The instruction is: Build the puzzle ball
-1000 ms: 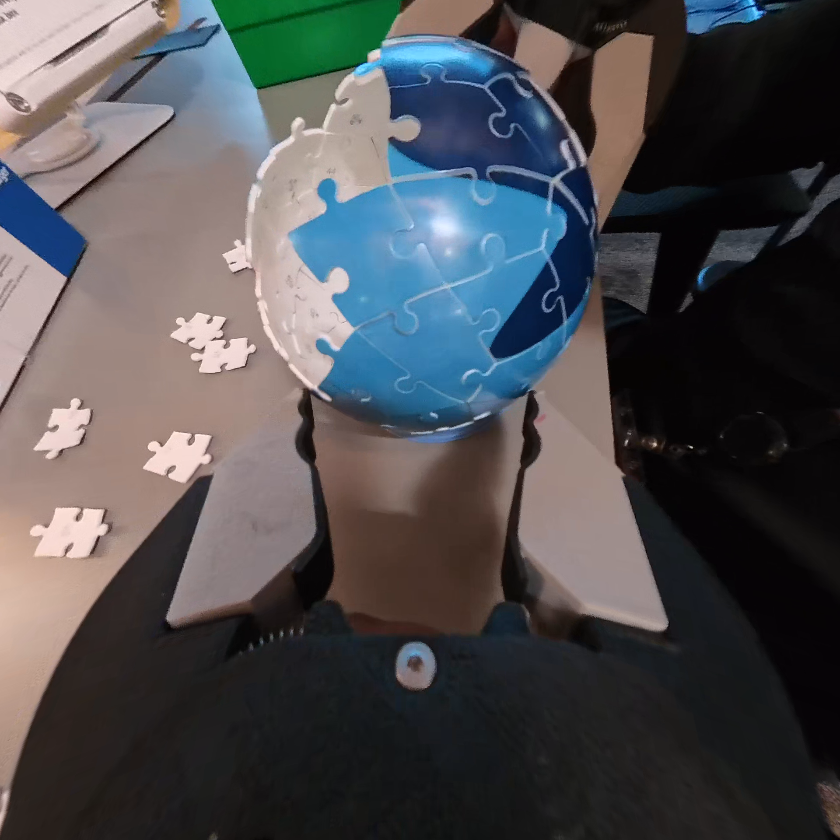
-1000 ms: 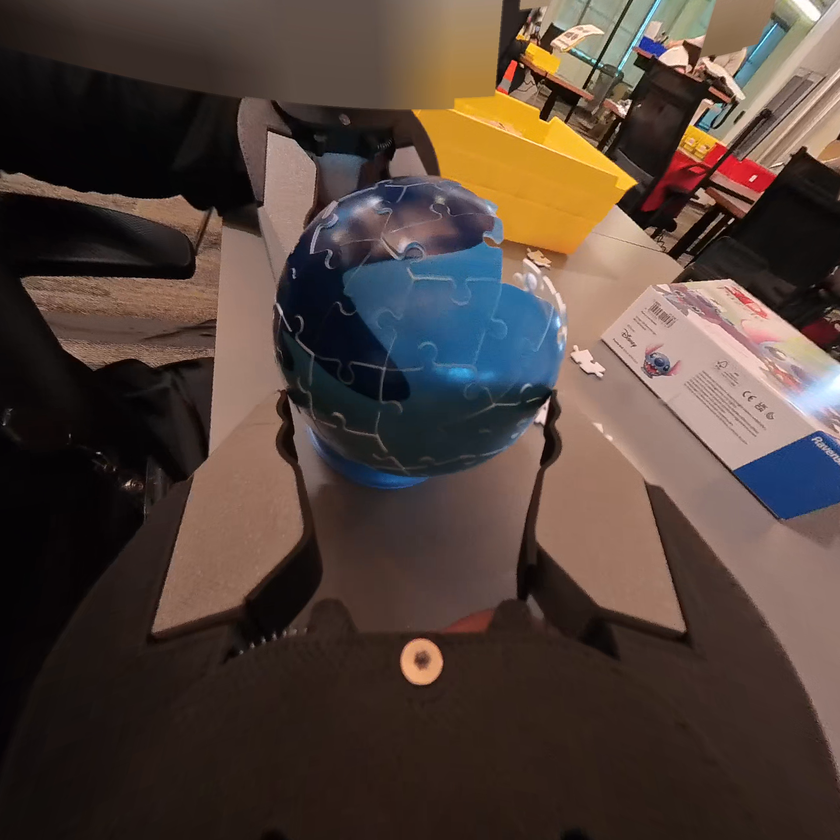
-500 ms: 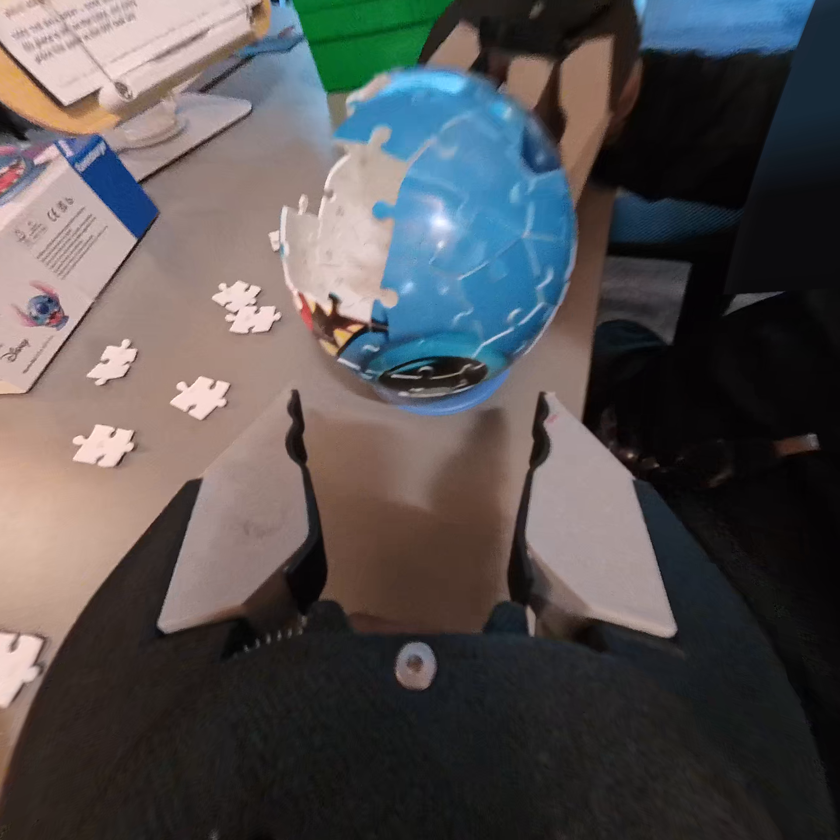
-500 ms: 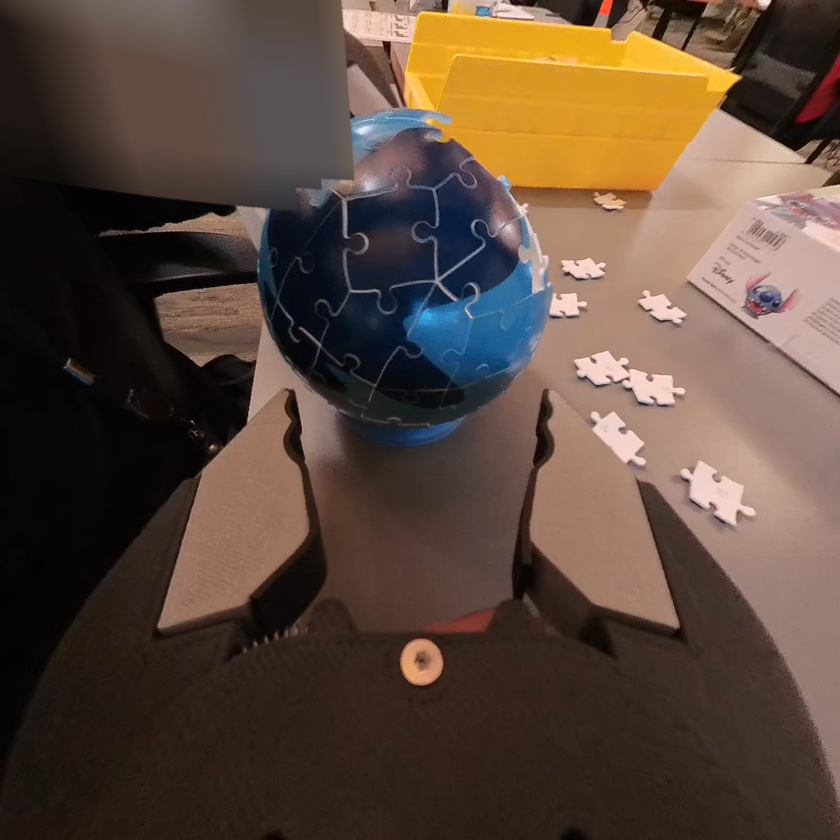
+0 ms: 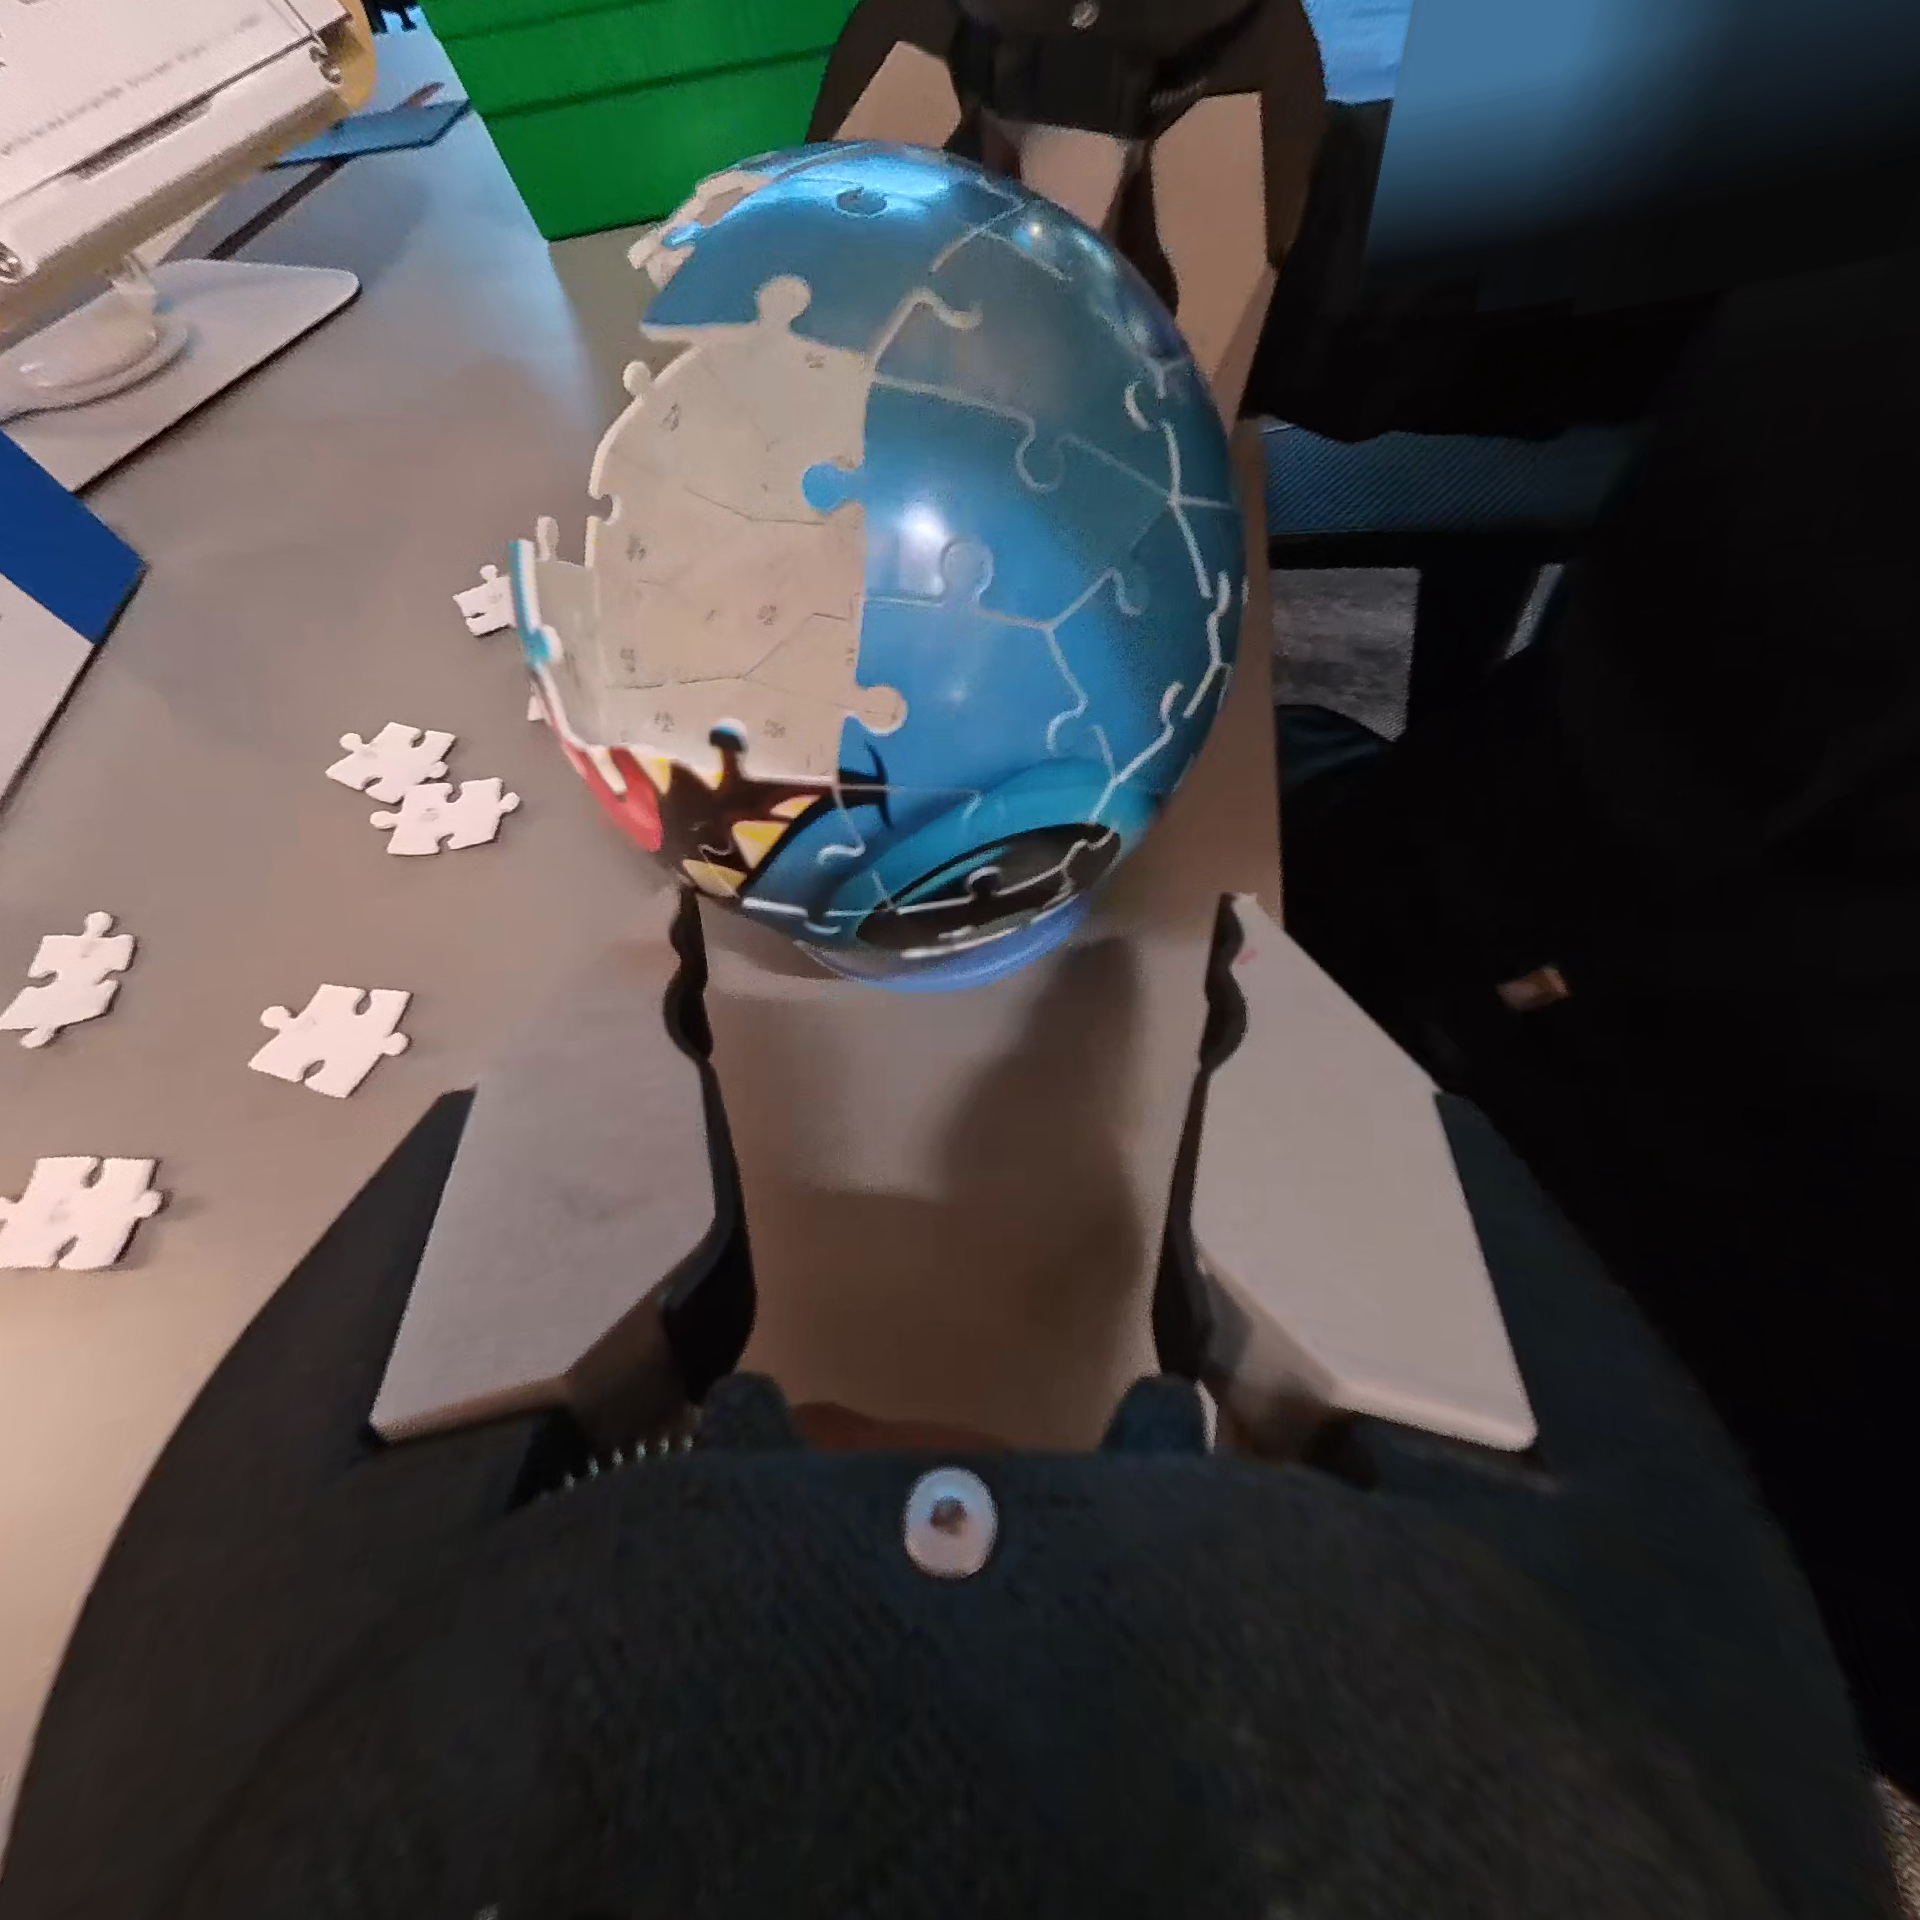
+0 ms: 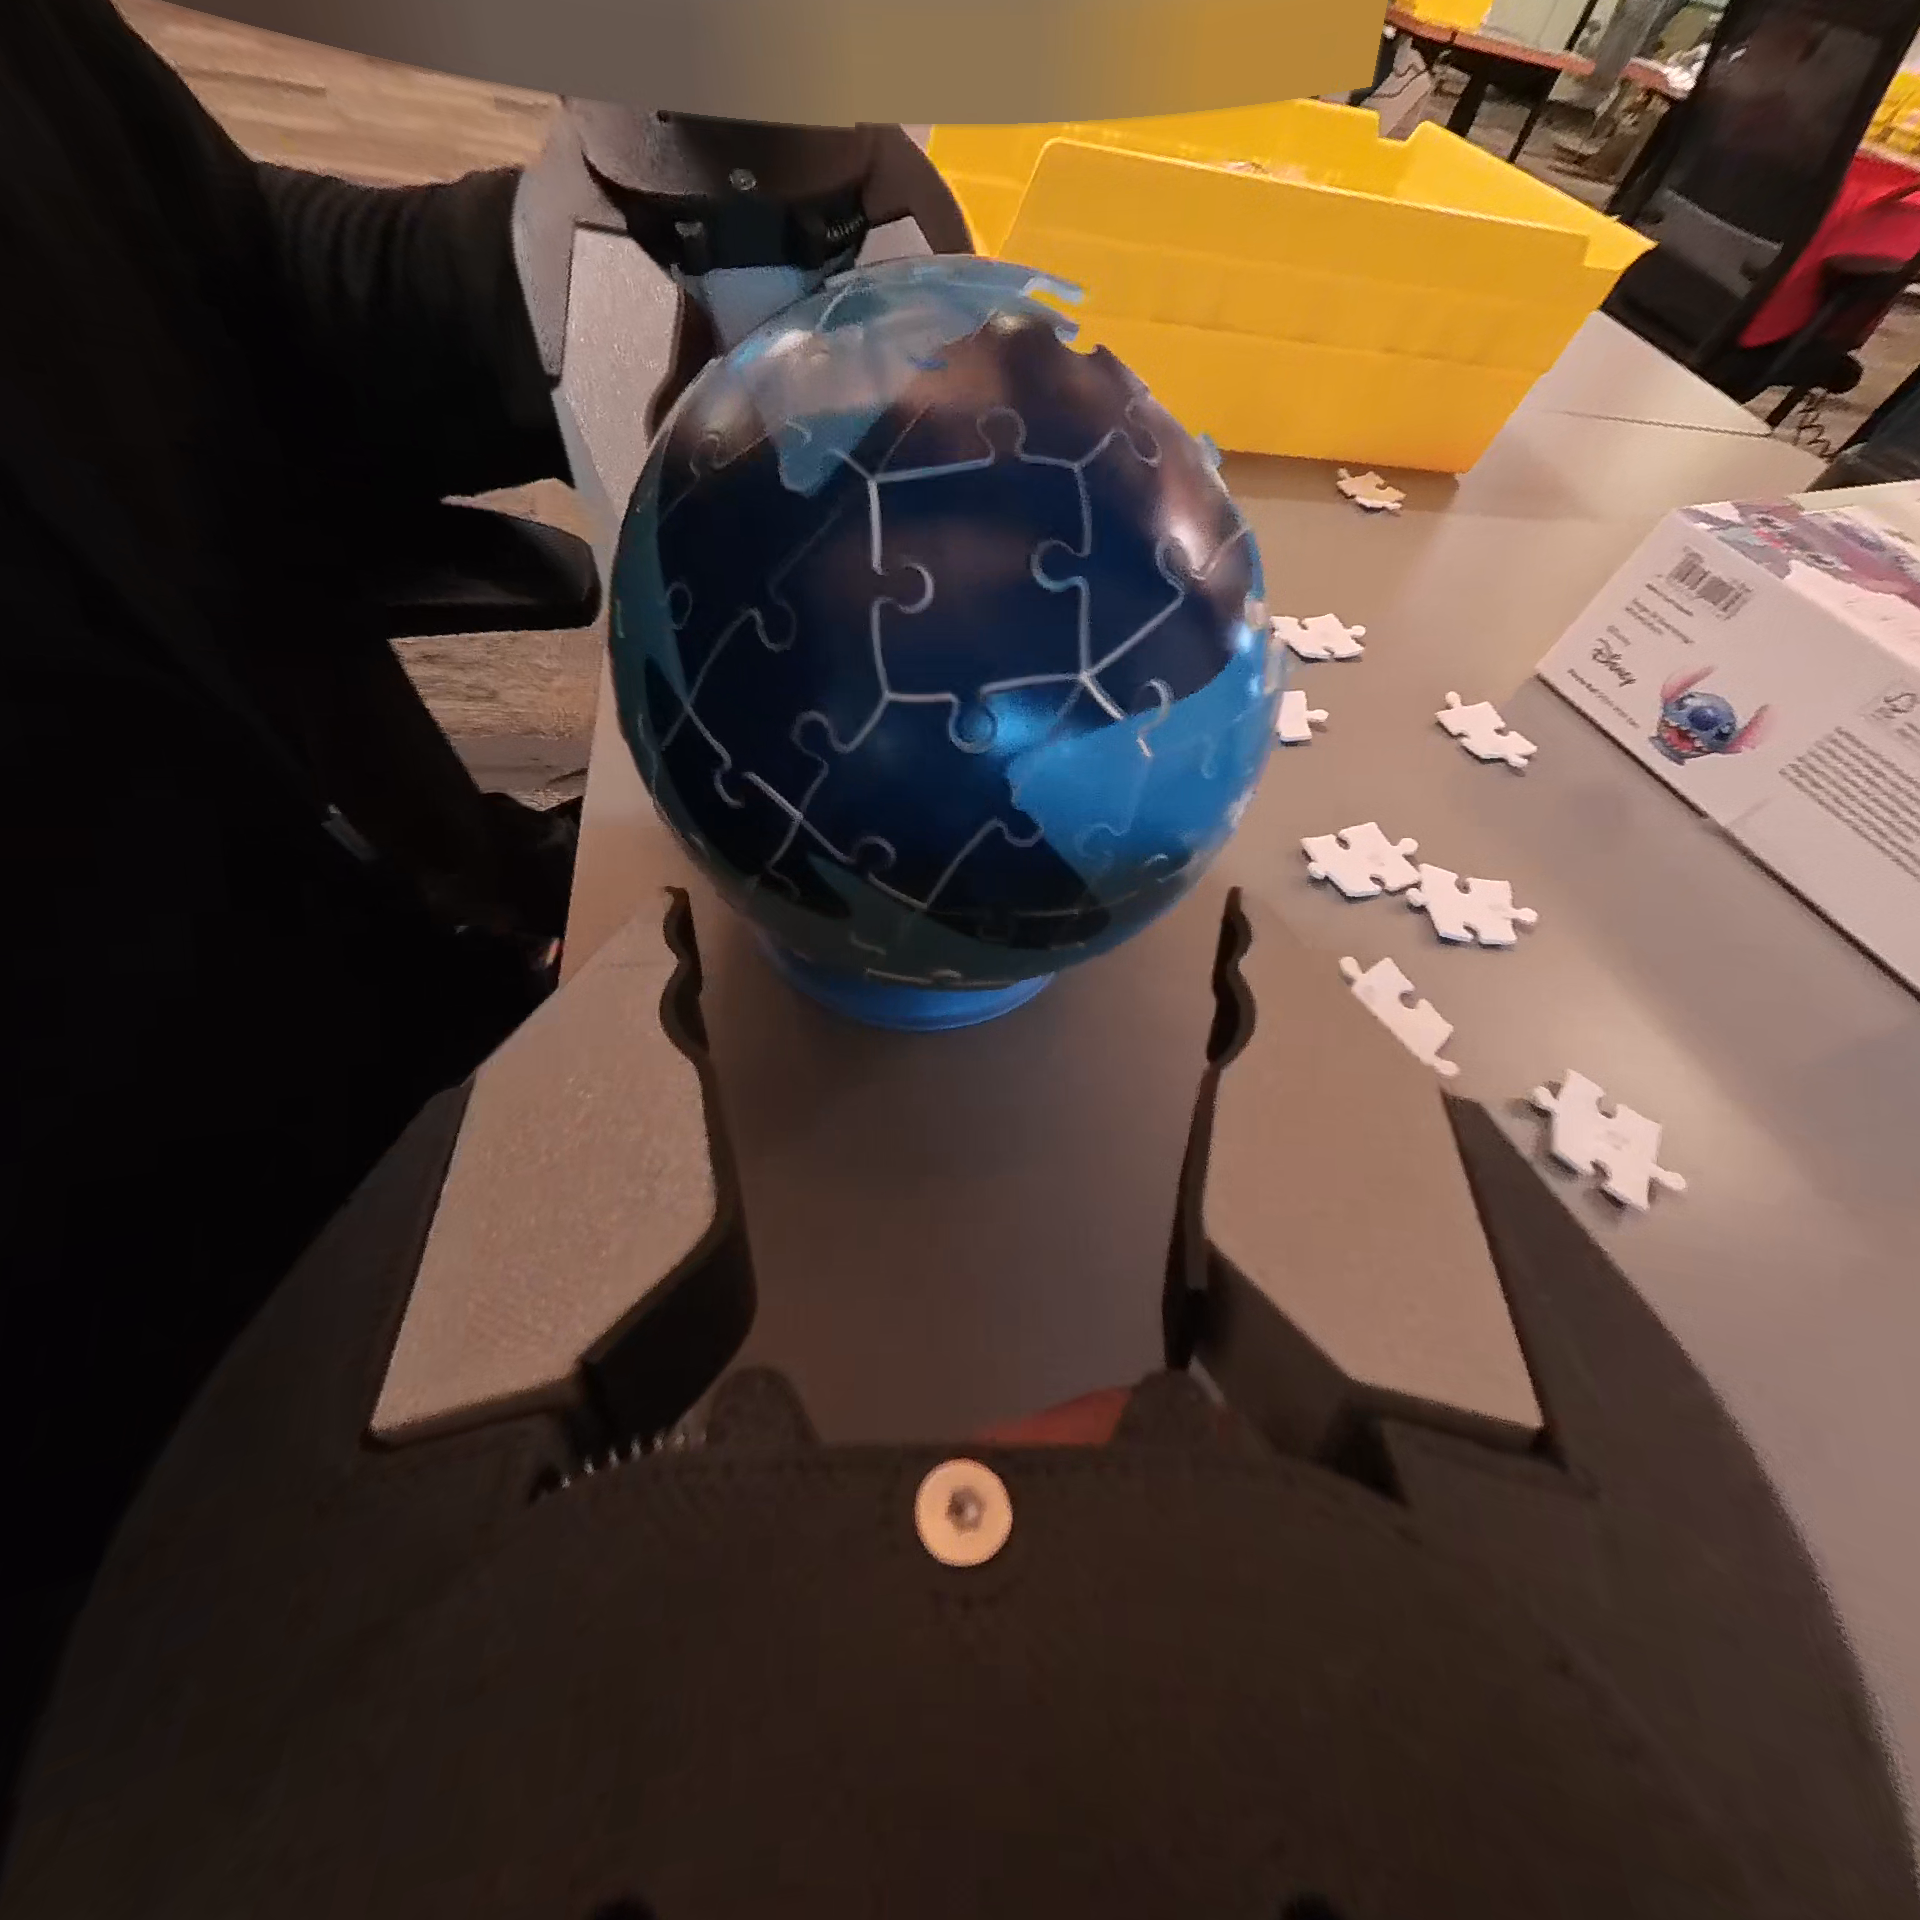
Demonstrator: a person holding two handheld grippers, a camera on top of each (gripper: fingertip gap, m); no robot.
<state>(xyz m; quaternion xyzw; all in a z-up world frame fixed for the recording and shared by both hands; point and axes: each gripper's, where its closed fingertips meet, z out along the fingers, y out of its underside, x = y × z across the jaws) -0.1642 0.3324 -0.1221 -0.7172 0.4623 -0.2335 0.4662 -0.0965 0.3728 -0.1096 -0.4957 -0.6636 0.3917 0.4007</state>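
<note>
The partly built blue puzzle ball (image 5: 1018, 582) stands on its blue base (image 5: 935, 961) near the table's edge. Its left side has an open gap that shows the white backs of pieces (image 5: 727, 561). The right wrist view shows its dark blue side (image 6: 914, 665). My left gripper (image 5: 956, 935) is open and empty, its tips flanking the base just short of the ball. My right gripper (image 6: 954, 920) is open and empty, its tips just short of the ball on the opposite side. Several loose white pieces (image 5: 332, 1039) (image 6: 1361, 857) lie on the table beside the ball.
A green bin (image 5: 644, 104) and a paper stand (image 5: 135, 156) are behind the ball in the left wrist view. A yellow bin (image 6: 1299, 270) and the puzzle box (image 6: 1766, 727) are in the right wrist view. A person in dark clothes (image 6: 208, 623) sits at the table edge. Across from one pair of fingers to the other is roughly 10 cm.
The ball has turned on its base: the gap and coloured lower pieces now face the left wrist view, the dark side the right. Both grippers shifted around it and stayed open.
</note>
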